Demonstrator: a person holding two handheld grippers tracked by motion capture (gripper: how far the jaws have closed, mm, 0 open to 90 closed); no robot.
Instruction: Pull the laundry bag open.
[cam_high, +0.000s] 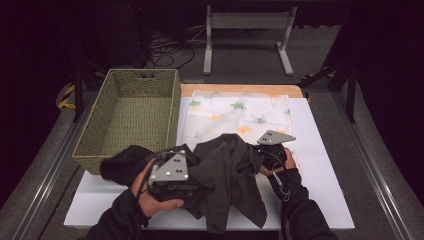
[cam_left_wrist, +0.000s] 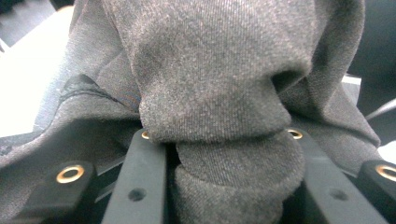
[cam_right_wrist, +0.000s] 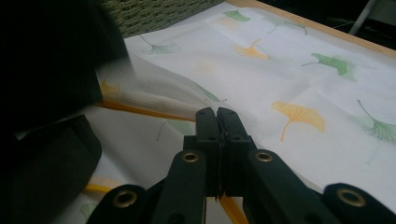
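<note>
A dark grey garment (cam_high: 227, 172) hangs bunched between my two grippers over the front of the white table (cam_high: 320, 165). My left gripper (cam_high: 192, 184) is shut on a thick fold of it; in the left gripper view the grey garment (cam_left_wrist: 210, 84) bulges between the jaws of the left gripper (cam_left_wrist: 219, 140). My right gripper (cam_high: 261, 150) sits at the garment's right edge, over the near hem of a white leaf-print cloth (cam_high: 235, 112). In the right gripper view the right gripper (cam_right_wrist: 217, 114) has its jaws pressed together on a raised, orange-hemmed fold of the leaf-print cloth (cam_right_wrist: 154, 91).
A woven green basket (cam_high: 95, 132) stands at the table's left, its open inside bare. The leaf-print cloth lies flat beside it toward the back. A metal stand (cam_high: 207, 50) is on the floor beyond the table.
</note>
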